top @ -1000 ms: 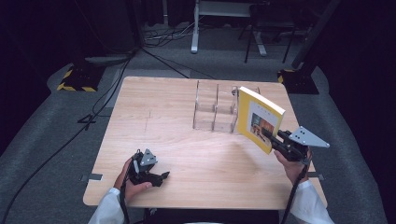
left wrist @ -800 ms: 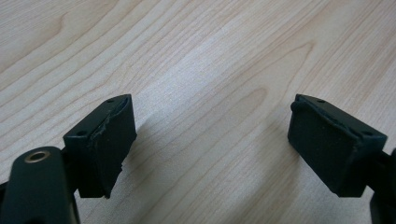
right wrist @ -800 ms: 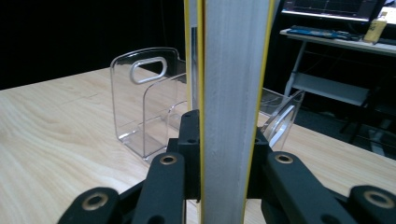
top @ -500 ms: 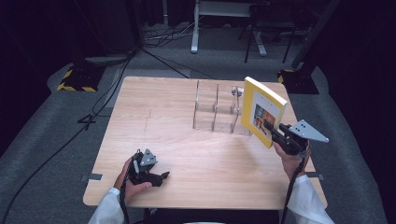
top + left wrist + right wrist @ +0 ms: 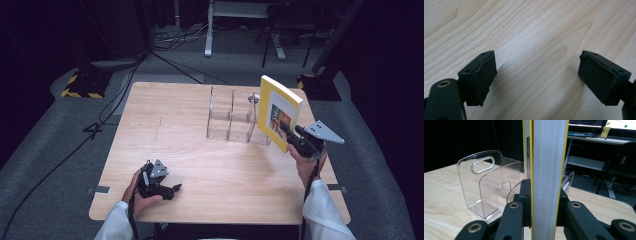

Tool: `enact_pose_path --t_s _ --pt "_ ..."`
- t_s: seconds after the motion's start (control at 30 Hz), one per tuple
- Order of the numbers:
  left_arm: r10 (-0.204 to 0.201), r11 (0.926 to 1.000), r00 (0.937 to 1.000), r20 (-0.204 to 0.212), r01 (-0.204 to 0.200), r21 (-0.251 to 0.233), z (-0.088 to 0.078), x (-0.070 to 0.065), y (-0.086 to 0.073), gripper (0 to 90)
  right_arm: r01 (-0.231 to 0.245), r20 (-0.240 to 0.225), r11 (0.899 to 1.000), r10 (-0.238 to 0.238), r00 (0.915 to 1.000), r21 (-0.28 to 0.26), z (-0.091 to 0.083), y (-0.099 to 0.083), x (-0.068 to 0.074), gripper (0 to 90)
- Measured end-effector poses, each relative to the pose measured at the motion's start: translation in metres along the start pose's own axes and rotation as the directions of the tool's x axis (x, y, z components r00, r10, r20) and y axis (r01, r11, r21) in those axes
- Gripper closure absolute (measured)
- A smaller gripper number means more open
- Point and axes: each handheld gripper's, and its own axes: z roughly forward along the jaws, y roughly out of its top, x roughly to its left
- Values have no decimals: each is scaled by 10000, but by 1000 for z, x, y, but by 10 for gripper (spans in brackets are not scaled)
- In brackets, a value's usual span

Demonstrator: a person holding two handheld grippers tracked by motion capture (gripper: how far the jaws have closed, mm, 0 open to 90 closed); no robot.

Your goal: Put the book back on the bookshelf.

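A yellow book [image 5: 278, 112] stands upright in the air at the right of the table, clamped by my right gripper [image 5: 292, 138], which is shut on its lower edge. In the right gripper view the book's white page edge [image 5: 546, 170] rises between the two jaws. A clear plastic file holder [image 5: 231, 114] with upright dividers stands just left of the book; in the right gripper view the holder [image 5: 489, 185] sits behind and left of the jaws. My left gripper [image 5: 170, 189] rests low on the table near the front left, open and empty, over bare wood [image 5: 534, 45].
The wooden table [image 5: 170, 130] has free room across its left half and front middle. Dark floor, cables and stands surround it. A desk with monitors [image 5: 599, 130] stands beyond the far right corner.
My right gripper has carried the book up and to the right, and the book now stands more upright beside the holder. The left gripper has stayed where it was.
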Motion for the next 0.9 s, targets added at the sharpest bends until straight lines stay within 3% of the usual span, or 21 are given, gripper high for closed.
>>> enact_pose_path --t_s 0.7,0.9 --pt "1 10000 10000 -21 -1 -24 0 0 0 160 -91 819 9998 78 9966 157 45 2 2 766" --pt "4 10000 10000 -20 -4 -28 0 0 0 160 -421 1082 9990 405 9933 121 55 -6 3 765"
